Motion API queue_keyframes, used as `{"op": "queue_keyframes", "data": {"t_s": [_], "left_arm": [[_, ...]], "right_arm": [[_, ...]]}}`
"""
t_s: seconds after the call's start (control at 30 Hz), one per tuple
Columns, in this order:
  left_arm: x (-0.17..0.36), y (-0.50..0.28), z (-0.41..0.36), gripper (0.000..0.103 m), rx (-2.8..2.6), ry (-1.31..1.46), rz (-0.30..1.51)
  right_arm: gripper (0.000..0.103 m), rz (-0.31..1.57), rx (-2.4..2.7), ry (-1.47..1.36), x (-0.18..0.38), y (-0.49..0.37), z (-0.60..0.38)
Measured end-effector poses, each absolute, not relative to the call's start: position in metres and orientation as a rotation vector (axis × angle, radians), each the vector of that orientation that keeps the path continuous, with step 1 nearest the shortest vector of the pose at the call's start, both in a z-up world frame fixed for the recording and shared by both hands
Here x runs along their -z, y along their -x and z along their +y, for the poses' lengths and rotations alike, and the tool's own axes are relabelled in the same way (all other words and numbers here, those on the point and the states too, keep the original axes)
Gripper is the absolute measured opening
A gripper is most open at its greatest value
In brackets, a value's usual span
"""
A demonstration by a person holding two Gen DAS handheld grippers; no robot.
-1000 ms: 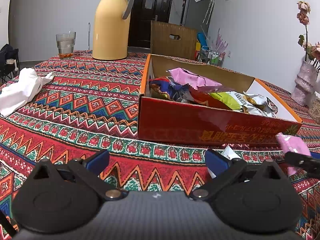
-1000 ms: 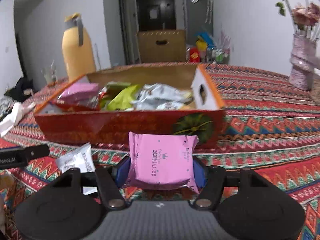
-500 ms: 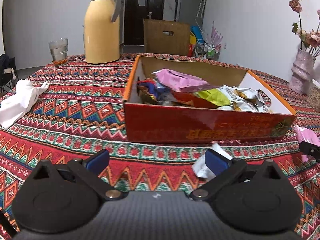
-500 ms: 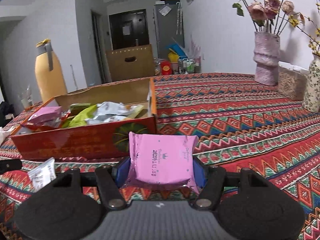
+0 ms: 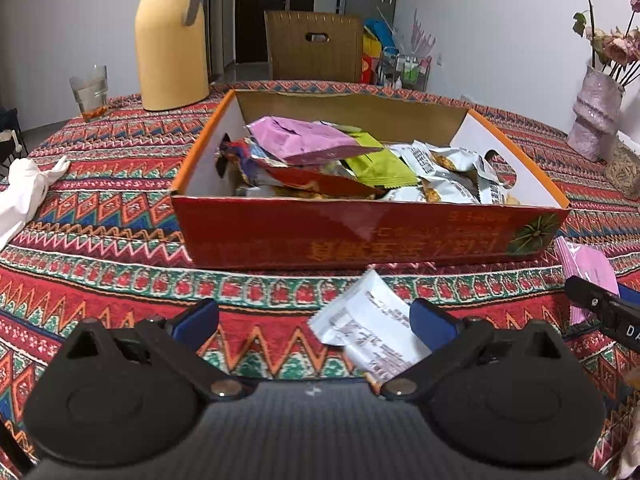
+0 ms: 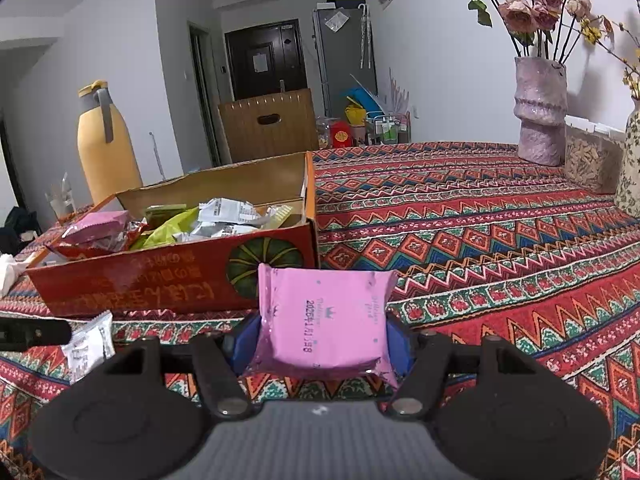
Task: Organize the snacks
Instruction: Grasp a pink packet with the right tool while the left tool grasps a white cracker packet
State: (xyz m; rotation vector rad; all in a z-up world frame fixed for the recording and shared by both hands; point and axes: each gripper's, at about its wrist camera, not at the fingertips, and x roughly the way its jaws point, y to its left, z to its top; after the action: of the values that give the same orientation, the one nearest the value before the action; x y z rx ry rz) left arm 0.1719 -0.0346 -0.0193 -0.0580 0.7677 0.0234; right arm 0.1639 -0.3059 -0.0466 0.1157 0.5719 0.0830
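The right wrist view shows the right claw (image 6: 322,340) closed on one flat pink foil snack packet (image 6: 326,318), its blue pads pressing both side edges; the packet is held just in front of the near right corner of the shallow red cardboard box (image 6: 160,280). The left wrist view shows only an edge of that packet (image 5: 588,268), right of the box (image 5: 360,236), but looks down into the box on a heap of pink, green, red and silver wrappers. The left claw (image 5: 314,320) stands open, its two blue pads well apart; one white printed sachet (image 5: 368,328) lies on the patterned red tabletop (image 5: 100,240) in front of the box, between the pads, nearer the right one. Behind the box stand one yellow thermos jug (image 5: 170,40) and one drinking glass (image 5: 90,90). Left of the box lies one white cloth (image 5: 24,192). Only the right view shows both vases, the pink textured vase (image 6: 540,108) holding dried roses.
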Motion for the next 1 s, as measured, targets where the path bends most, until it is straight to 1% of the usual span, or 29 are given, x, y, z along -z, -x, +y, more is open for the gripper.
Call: {"op": "queue_keyframes", "data": {"t_s": [0.2,0.47,0.83,1.0], "left_arm": [[0.021,-0.182,-0.048,0.103,-0.028,0.080,0.825],[0.021,-0.194,-0.066,0.103,-0.042,0.090,0.854],[0.041,-0.209,-0.078,0.103,-0.122,0.053,0.953],[0.043,-0.206,-0.076,0.103,-0.127,0.048,0.949]], "right_arm": [[0.064,0.565,-0.091,-0.138,0.049,-0.163,-0.309],[0.064,0.551,-0.105,-0.139,0.050,-0.160,-0.308],[0.065,0.553,-0.122,-0.142,0.051,-0.161,-0.307],[0.065,0.556,-0.124,-0.141,0.052,-0.162,-0.306]]}}
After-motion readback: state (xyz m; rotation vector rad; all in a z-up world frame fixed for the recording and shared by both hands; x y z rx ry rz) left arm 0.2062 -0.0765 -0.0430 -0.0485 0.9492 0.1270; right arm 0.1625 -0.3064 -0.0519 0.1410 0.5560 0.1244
